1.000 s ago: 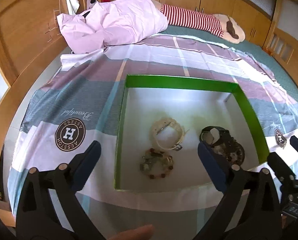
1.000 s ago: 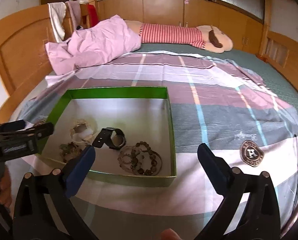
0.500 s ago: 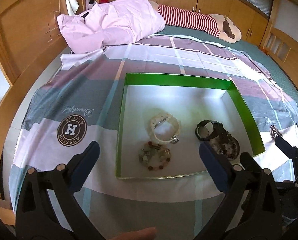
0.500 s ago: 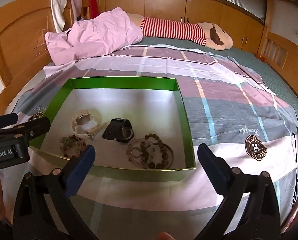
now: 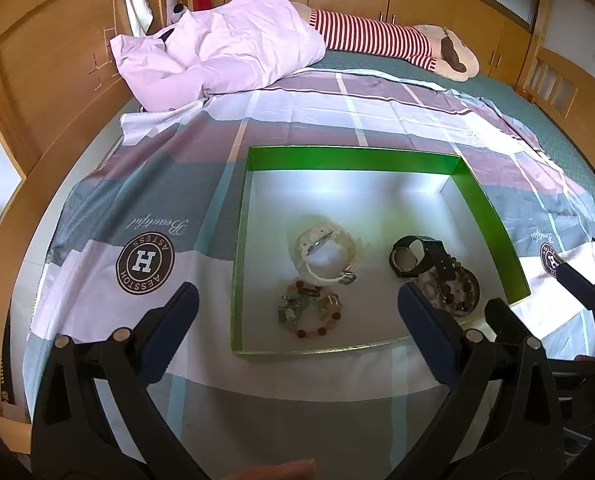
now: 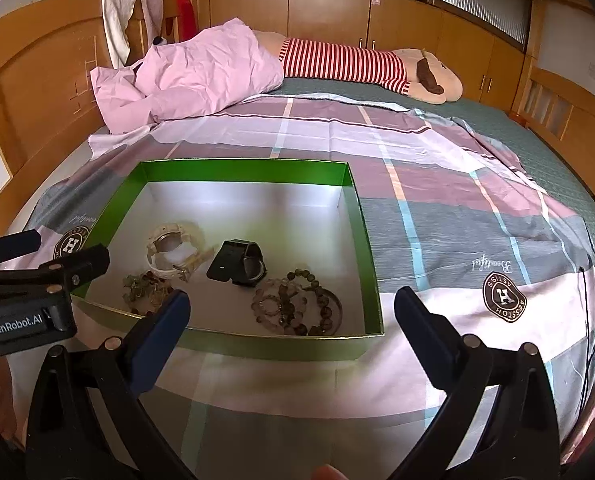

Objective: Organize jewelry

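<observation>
Bed [image 5: 297, 380] with a plaid sheet fills both views. I hold the left gripper [image 5: 293, 300] spread wide and empty above the near edge of the box [image 5: 353, 158]. Right gripper [image 6: 291, 306] is likewise spread, gripping nothing, near the box's front right corner. Inside lie a white watch [image 5: 327, 256], a black watch [image 5: 417, 256], a coloured bracelet [image 5: 309, 312] and dark beads [image 6: 297, 308]
</observation>
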`<state>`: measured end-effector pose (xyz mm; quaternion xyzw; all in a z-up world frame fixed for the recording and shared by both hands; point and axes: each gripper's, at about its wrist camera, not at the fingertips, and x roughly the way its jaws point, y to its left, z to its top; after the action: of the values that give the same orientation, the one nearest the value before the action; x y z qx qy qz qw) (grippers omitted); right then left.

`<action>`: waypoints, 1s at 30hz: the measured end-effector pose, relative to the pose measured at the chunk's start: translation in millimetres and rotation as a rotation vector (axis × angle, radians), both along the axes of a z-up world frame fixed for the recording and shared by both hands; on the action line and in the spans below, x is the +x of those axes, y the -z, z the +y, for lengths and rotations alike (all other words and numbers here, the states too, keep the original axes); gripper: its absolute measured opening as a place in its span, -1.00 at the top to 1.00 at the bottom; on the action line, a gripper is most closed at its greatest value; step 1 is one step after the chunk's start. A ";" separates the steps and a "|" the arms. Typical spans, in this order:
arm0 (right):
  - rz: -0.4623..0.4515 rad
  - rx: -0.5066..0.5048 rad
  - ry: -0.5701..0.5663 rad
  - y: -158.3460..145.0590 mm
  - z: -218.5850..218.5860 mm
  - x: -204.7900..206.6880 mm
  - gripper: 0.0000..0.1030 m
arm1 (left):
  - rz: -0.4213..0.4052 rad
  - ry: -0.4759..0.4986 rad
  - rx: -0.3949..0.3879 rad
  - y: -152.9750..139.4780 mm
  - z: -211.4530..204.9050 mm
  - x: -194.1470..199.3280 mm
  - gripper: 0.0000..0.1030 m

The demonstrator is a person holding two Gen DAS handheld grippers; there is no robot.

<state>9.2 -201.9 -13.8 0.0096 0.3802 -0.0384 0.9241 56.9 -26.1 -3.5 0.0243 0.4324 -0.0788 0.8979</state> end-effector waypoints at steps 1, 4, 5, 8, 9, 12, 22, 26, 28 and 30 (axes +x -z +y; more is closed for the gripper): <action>-0.001 0.000 0.001 -0.2 -0.5 -0.4 -0.93 | -0.001 0.000 0.002 0.2 -0.3 -0.5 -0.92; 0.001 0.000 0.000 -0.3 -0.9 -0.5 -0.93 | -0.002 0.003 0.006 0.5 -1.4 -0.7 -0.92; 0.000 -0.001 0.000 -0.3 -0.9 -0.5 -0.93 | -0.001 0.004 0.008 0.7 -1.6 -0.8 -0.92; 0.002 0.000 -0.004 0.3 -0.7 -1.5 -0.93 | 0.000 0.004 0.011 1.3 -2.4 -1.2 -0.92; 0.003 0.000 -0.005 0.6 -0.5 -1.9 -0.93 | 0.001 0.005 0.011 1.6 -2.5 -1.1 -0.92; 0.006 0.001 -0.011 2.4 1.2 -2.0 -0.93 | 0.002 0.007 0.015 2.0 -3.5 -1.7 -0.92; 0.009 0.005 -0.019 4.6 2.9 -1.1 -0.93 | 0.009 0.014 0.027 4.7 -6.6 -1.1 -0.92; 0.009 0.004 -0.016 5.4 2.2 -0.9 -0.93 | 0.016 0.017 0.024 6.5 -7.5 -0.2 -0.92; 0.009 0.003 -0.016 5.7 2.2 -0.9 -0.93 | 0.022 0.020 0.018 7.5 -8.0 -0.2 -0.92; 0.010 0.001 -0.015 5.8 2.3 -0.9 -0.93 | 0.025 0.021 0.019 8.4 -8.4 0.1 -0.92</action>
<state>8.2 -199.6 -19.6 0.0070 0.3848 -0.0311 0.9225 57.0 -34.6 -11.9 0.0364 0.4442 -0.0846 0.8912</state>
